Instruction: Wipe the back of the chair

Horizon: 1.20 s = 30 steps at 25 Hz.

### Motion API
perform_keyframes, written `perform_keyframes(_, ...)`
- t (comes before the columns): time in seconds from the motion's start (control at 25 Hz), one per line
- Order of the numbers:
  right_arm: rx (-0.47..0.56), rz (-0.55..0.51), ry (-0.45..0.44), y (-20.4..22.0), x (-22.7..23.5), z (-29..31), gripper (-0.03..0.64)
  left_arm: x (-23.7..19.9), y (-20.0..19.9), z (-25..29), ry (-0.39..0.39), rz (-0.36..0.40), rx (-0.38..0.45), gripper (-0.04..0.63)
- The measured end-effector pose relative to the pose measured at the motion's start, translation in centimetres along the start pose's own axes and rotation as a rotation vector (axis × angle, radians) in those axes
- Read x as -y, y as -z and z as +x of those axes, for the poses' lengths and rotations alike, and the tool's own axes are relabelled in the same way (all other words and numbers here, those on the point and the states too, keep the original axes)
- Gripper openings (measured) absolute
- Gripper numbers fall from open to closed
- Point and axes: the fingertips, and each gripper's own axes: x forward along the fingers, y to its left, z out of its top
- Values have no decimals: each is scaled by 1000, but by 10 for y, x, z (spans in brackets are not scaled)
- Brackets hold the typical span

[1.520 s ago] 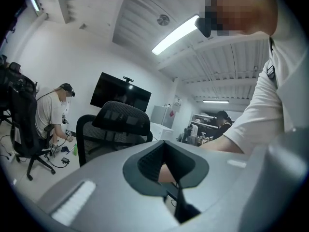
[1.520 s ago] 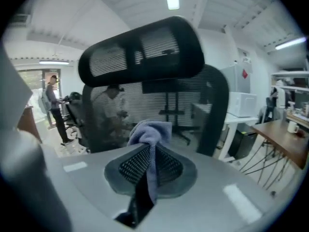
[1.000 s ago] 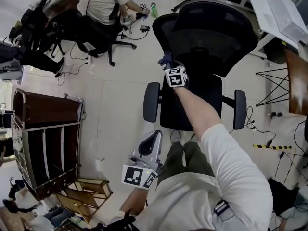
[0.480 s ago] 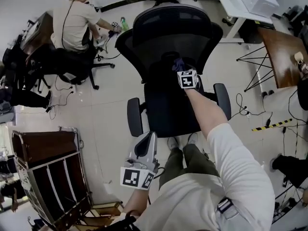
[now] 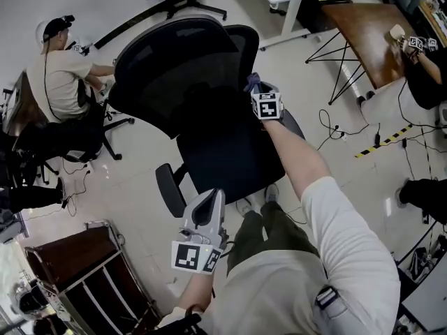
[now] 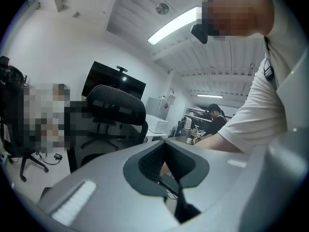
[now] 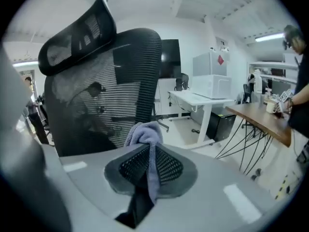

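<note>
My right hand-held gripper (image 5: 255, 89) clamps purple cloth (image 7: 145, 132), wad protruding forward for contact. Chair back (image 5: 174, 75) at 10 o'clock of cloth, close; touch unconfirmed. My left hand-held gripper (image 6: 166, 166) jaws together, empty, held low at 6 o'clock, judged clear of wiping path.

Open floor (image 5: 300, 93) is left to the right of the chair (image 5: 181, 75) — bounded farther out by a wire-legged brown desk (image 5: 363, 26). On the left, passage is narrowed by a seated person (image 5: 63, 75); nearer in, the armrest (image 5: 167, 185) and a wooden cart (image 5: 70, 260) are met.
</note>
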Motion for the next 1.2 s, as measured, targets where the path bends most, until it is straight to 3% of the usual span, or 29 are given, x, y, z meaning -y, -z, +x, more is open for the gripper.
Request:
perform_keyframes(0.08, 5, 15, -65, 11, -46, 4, 34, -11, -6, 4, -13, 8, -4, 106)
perform_keyframes(0.24, -103, -86, -282, 59, -168, 14, 35, -16, -32, 20, -52, 66, -6, 104)
perform_keyframes(0.4, -176, -129, -418, 82, -286, 61, 35, -69, -26, 17, -126, 72, -106, 106)
perform_keyframes(0.44, -171, -141, -436, 85, -308, 75, 35, -82, -23, 14, -155, 70, -91, 106)
perform_keyframes(0.52, -173, -159, -453, 87, -334, 100, 35, -105, -21, 11, -219, 59, -45, 106)
perform_keyframes(0.76, -190, -179, -463, 83, -365, 152, 35, -161, 8, -19, -346, 16, -65, 106)
perform_keyframes(0.84, -206, -183, -455, 87, -362, 155, 35, -167, 11, -23, -339, 5, -66, 106)
perform_keyframes(0.92, -234, -169, -411, 93, -331, 156, 35, -166, 7, -14, -308, -7, -64, 106)
perform_keyframes(1.2, -253, -80, -117, 87, -114, 162, 34, -135, 6, 42, -175, -10, -76, 106)
